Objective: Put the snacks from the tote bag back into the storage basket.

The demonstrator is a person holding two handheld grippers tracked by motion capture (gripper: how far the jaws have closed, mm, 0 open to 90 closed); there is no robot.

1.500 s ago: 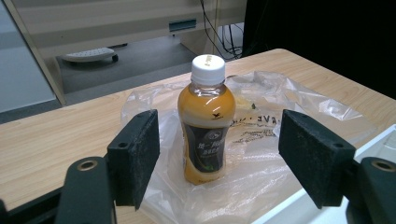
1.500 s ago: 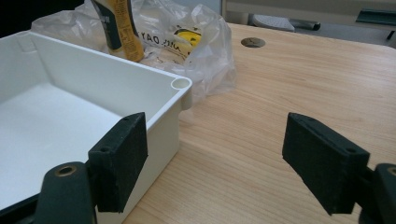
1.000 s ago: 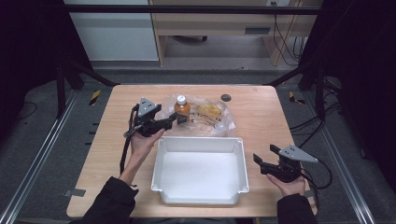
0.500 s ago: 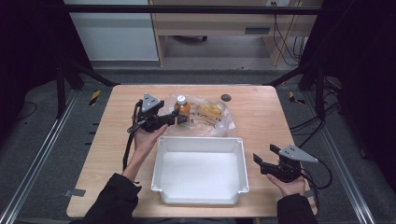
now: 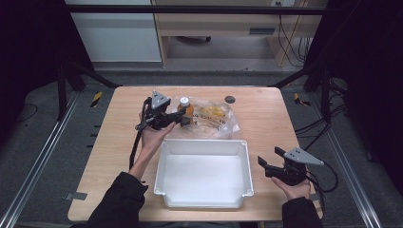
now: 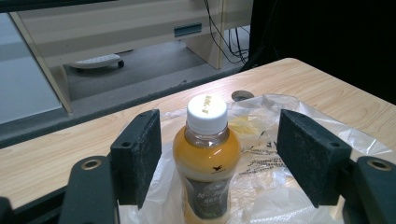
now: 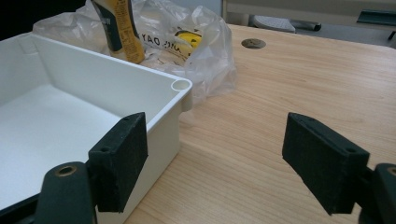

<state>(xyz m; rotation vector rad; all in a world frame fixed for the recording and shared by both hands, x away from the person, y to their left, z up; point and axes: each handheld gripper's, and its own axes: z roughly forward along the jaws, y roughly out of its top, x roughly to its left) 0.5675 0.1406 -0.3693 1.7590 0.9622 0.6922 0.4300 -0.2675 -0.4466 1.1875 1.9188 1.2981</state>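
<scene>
Left hand-held gripper [image 6: 212, 158] gapes around the juice bottle [image 6: 205, 158], nothing gripped yet; the white bin [image 5: 204, 173] waits empty.

A white tray [image 5: 204, 202] is sitting on the wooden desk [image 5: 266, 123], near its front edge. A clear plastic bag [image 5: 216, 124] is lying crumpled just behind it, yellow contents showing through.
</scene>
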